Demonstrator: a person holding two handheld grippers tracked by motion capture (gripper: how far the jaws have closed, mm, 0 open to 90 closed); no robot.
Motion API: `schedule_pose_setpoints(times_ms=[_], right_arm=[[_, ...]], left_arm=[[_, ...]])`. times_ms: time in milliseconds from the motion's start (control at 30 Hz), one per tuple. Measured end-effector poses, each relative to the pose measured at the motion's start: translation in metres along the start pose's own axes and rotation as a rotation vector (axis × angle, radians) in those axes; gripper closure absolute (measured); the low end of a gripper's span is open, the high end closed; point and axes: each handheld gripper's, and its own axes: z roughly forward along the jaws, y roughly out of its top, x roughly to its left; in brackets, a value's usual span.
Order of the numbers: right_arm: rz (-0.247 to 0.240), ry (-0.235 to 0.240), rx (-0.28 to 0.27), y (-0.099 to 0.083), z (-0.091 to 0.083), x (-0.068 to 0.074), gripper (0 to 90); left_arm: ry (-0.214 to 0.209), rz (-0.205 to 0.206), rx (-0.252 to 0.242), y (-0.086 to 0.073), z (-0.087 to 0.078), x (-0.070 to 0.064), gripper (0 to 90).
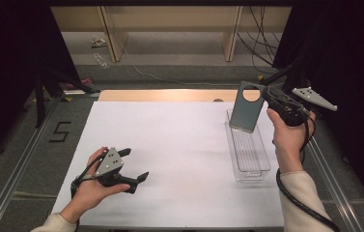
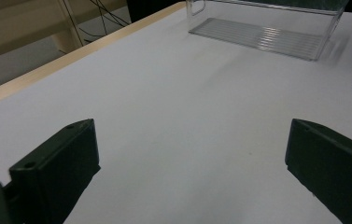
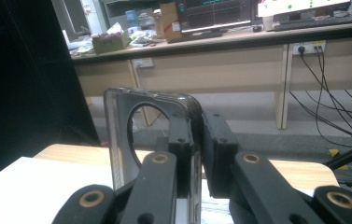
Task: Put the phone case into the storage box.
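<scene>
White paper covers your table (image 1: pixel 179 159), and you hold a grey phone case (image 1: pixel 245 107) over a clear bin (image 1: pixel 248 150).

Your right gripper (image 1: pixel 272 99) pinches the phone case by its upper edge, beside the round camera cutout, so it hangs upright with its lower end just above the far end of the clear bin, which lies lengthwise at the table's right side. In the right gripper view the jaws are pressed onto the case's rim (image 3: pixel 183 121); holding it on edge probably lets it slip between the bin's narrow walls. Your left gripper (image 1: pixel 133 166) rests low at the near left, well apart from the bin, jaws spread wide and holding nothing, likely parked out of the way.
</scene>
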Motion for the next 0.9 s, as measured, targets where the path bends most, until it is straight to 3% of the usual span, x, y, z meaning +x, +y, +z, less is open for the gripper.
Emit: schedule_pose_setpoints(times_ms=[900], right_arm=[[-0.002, -0.017, 0.001, -0.0021, 0.0011, -0.0033, 83.1]], left_arm=[[-0.001, 0.000, 0.001, -0.0002, 0.0000, -0.0002, 2.8]])
